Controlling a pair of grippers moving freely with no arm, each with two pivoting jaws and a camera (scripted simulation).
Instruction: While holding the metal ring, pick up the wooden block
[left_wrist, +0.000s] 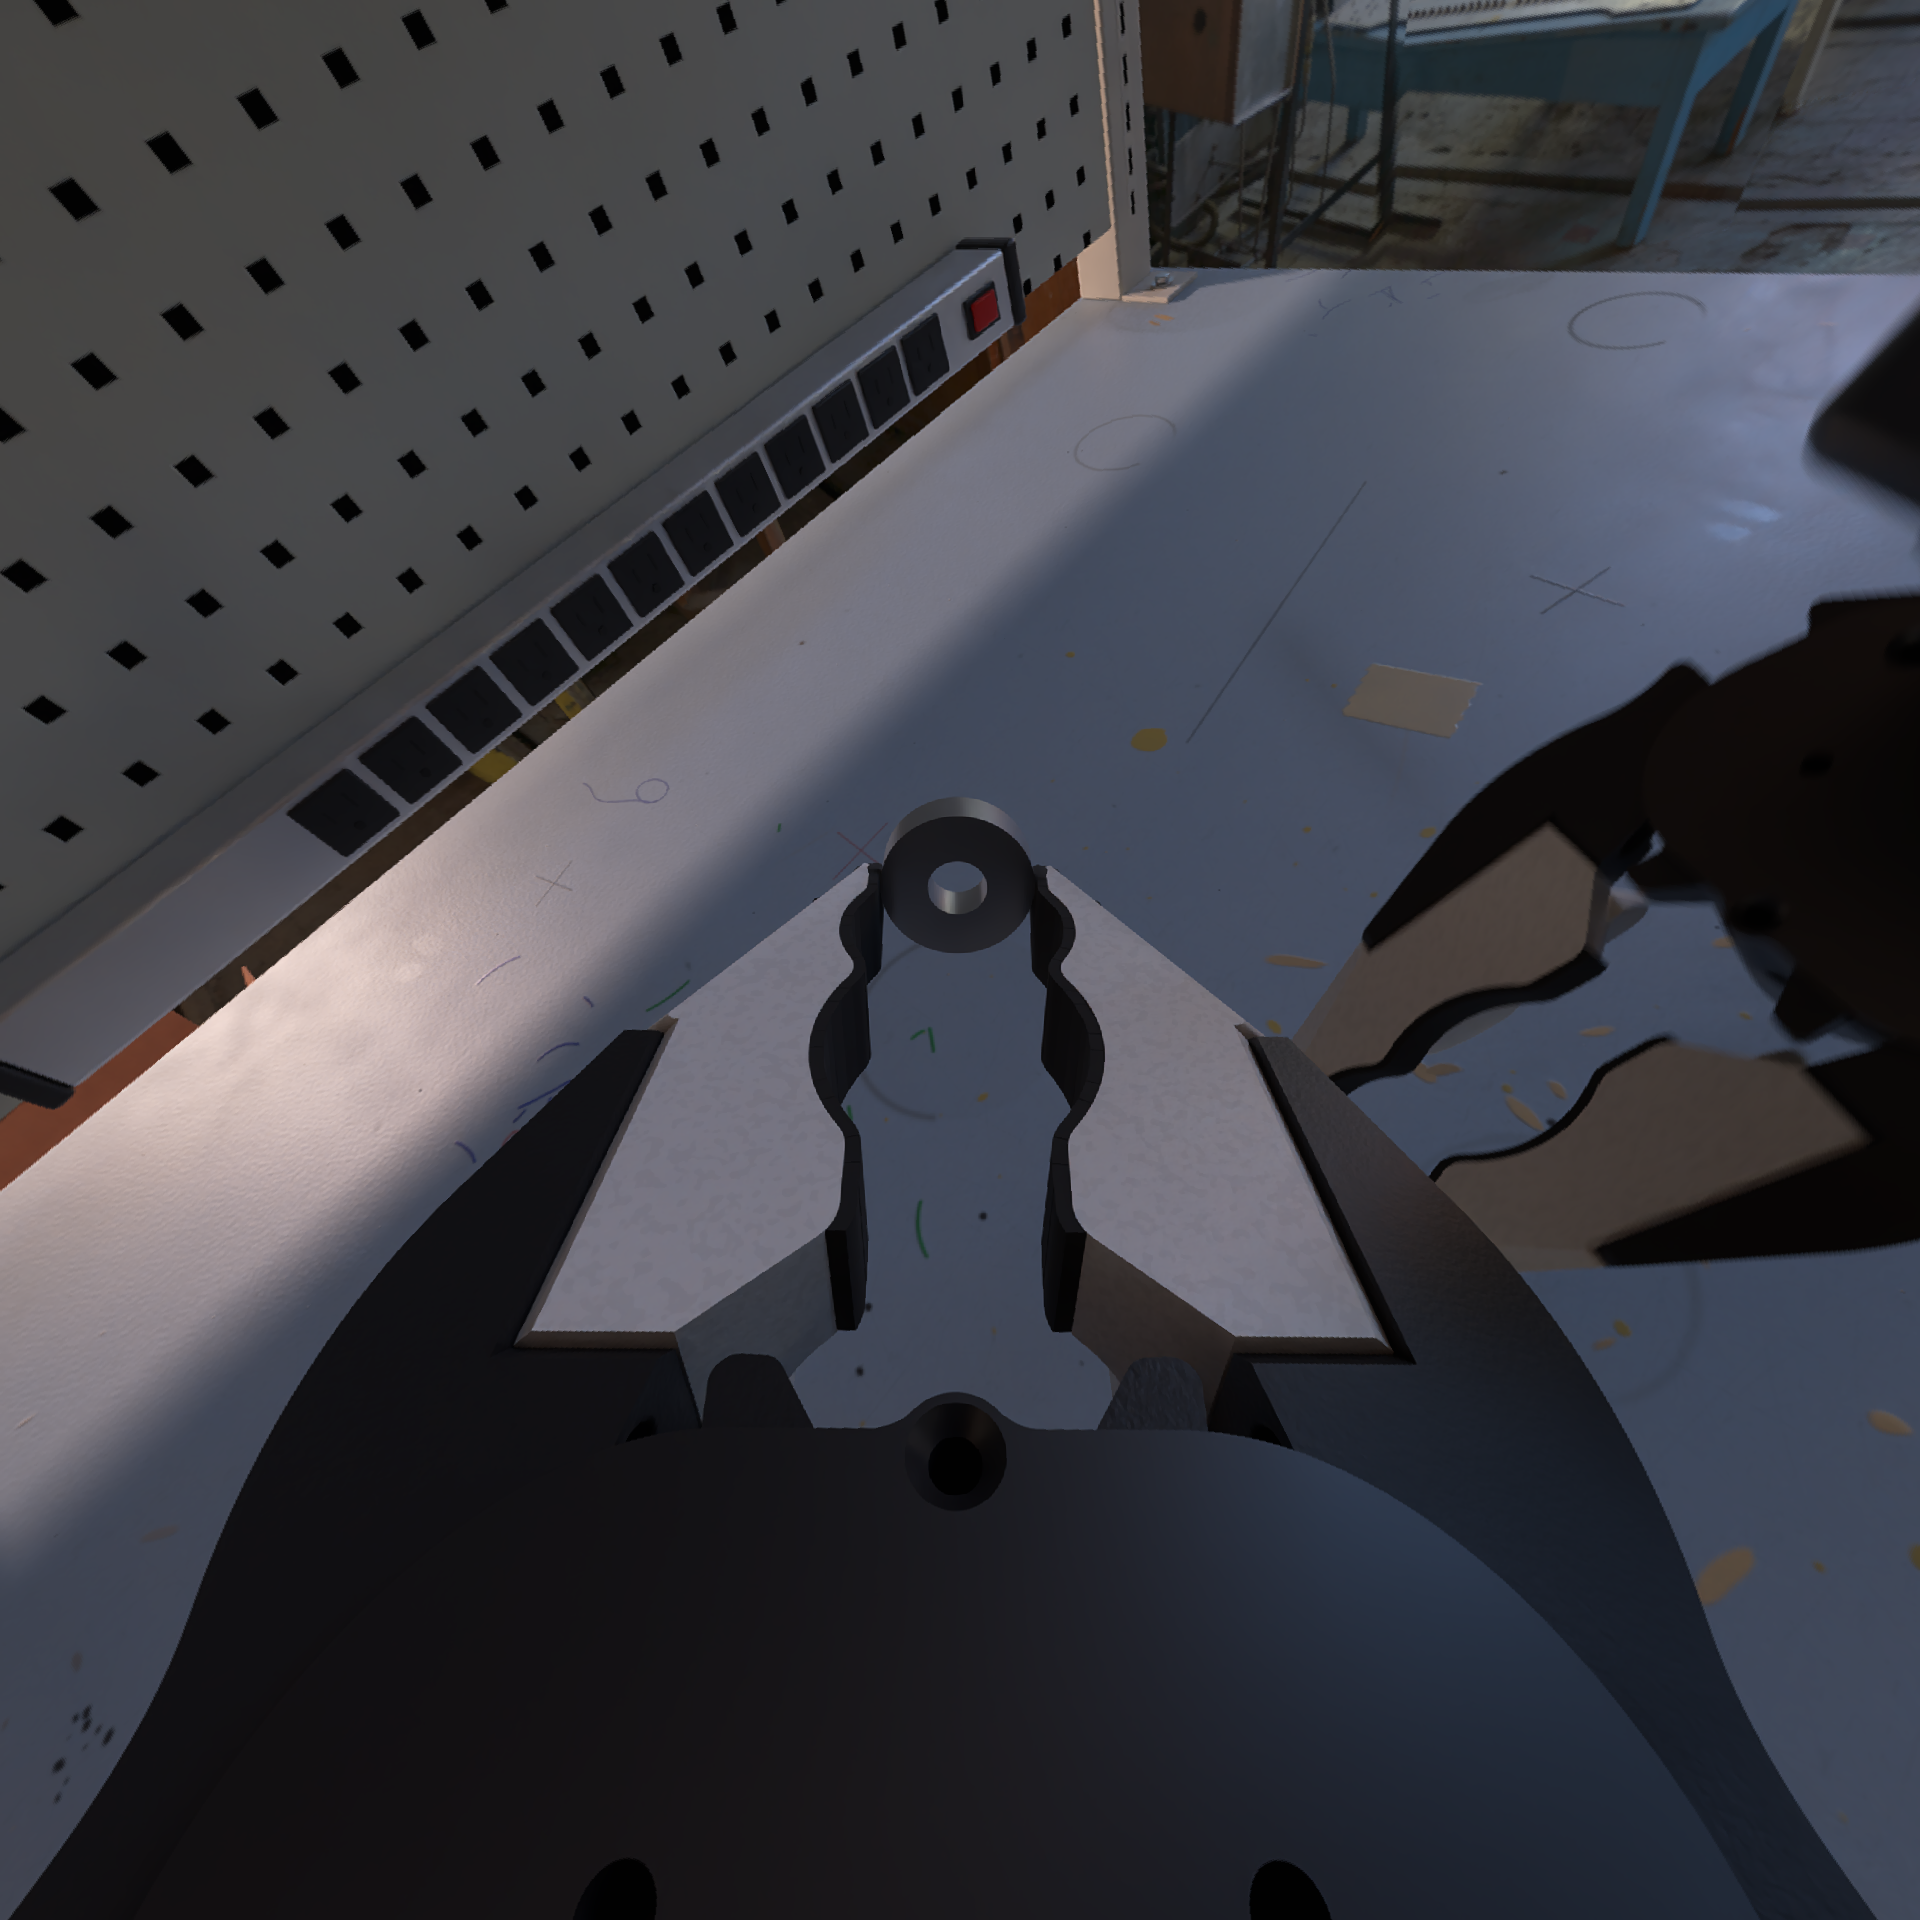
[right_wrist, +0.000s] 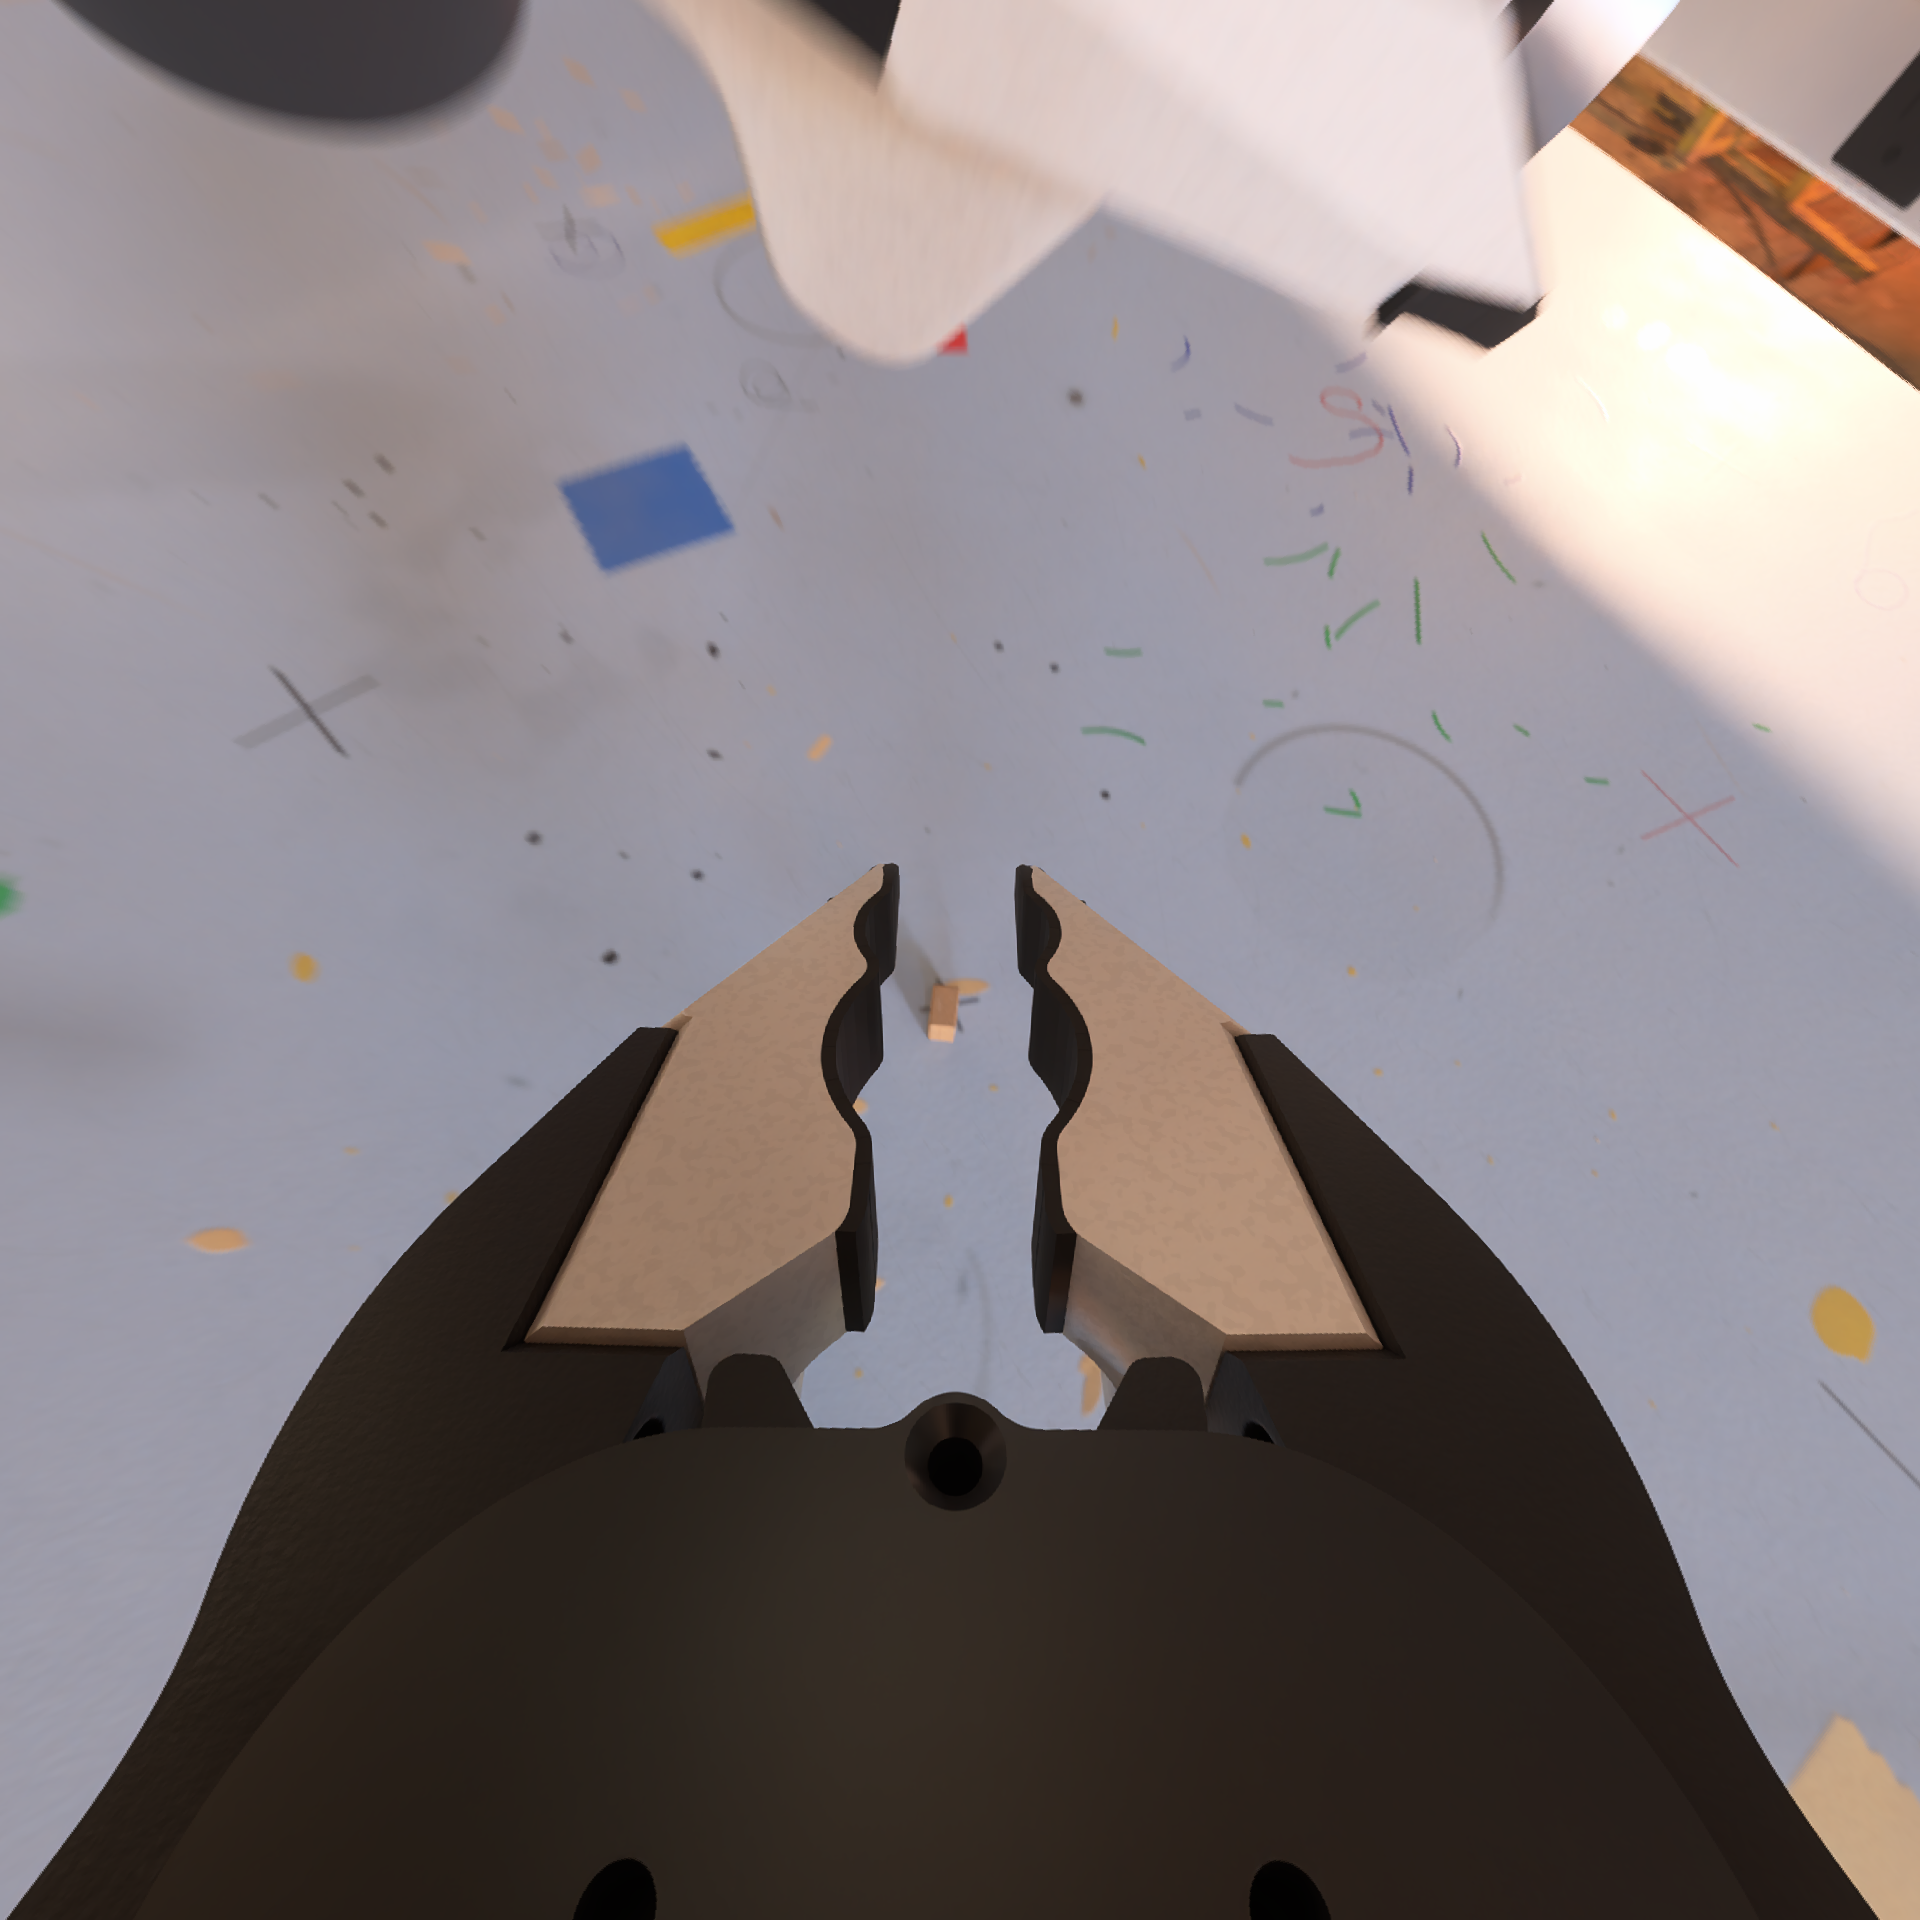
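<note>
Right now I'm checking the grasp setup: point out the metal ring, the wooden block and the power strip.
metal ring (left_wrist: 957, 890): left wrist view, front face beside the hole.
wooden block (right_wrist: 943, 1013): right wrist view, its top face.
power strip (left_wrist: 665, 566): left wrist view, mid-length socket row.

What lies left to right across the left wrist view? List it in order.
Pegboard → power strip → metal ring held at the left gripper fingertips → pale square patch on the table → right gripper.

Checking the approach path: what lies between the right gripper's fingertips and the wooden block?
Nothing: right wrist view shows only bare tabletop between right gripper and wooden block.
</note>
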